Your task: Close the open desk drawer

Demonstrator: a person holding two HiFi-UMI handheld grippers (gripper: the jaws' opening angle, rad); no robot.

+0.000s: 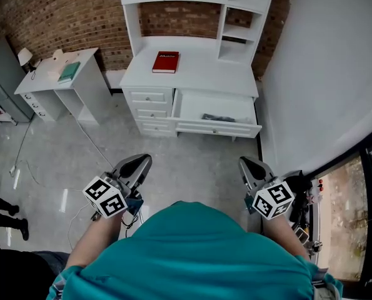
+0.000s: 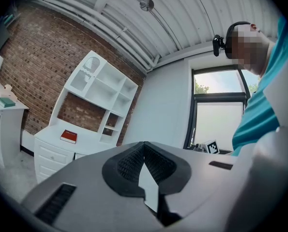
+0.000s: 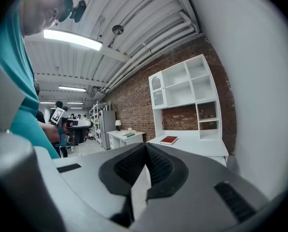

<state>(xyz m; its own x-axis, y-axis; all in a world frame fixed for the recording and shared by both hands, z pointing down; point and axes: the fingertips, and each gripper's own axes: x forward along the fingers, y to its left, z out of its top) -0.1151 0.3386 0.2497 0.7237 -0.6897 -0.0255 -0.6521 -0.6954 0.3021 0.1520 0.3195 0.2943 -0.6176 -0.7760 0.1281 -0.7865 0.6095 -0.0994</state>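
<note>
The white desk (image 1: 198,74) with a hutch stands ahead against the brick wall, a red book (image 1: 165,62) on its top. Its wide right drawer (image 1: 218,129) is pulled out, with a dark item (image 1: 218,117) lying inside. Three small drawers (image 1: 149,111) on the left are closed. My left gripper (image 1: 140,162) and right gripper (image 1: 246,165) hover low over the floor, well short of the desk, both shut and holding nothing. The left gripper view has the left gripper (image 2: 144,143) with its tips together and the red book (image 2: 68,136) far off. The right gripper (image 3: 145,144) looks the same, facing the red book (image 3: 169,140).
A smaller white desk (image 1: 79,83) with a green book (image 1: 69,72) and a lamp (image 1: 25,56) stands at the left. A cable (image 1: 89,139) trails over the grey floor. A white wall (image 1: 323,74) and a window frame (image 1: 367,217) close off the right side. Someone's feet (image 1: 10,220) show at far left.
</note>
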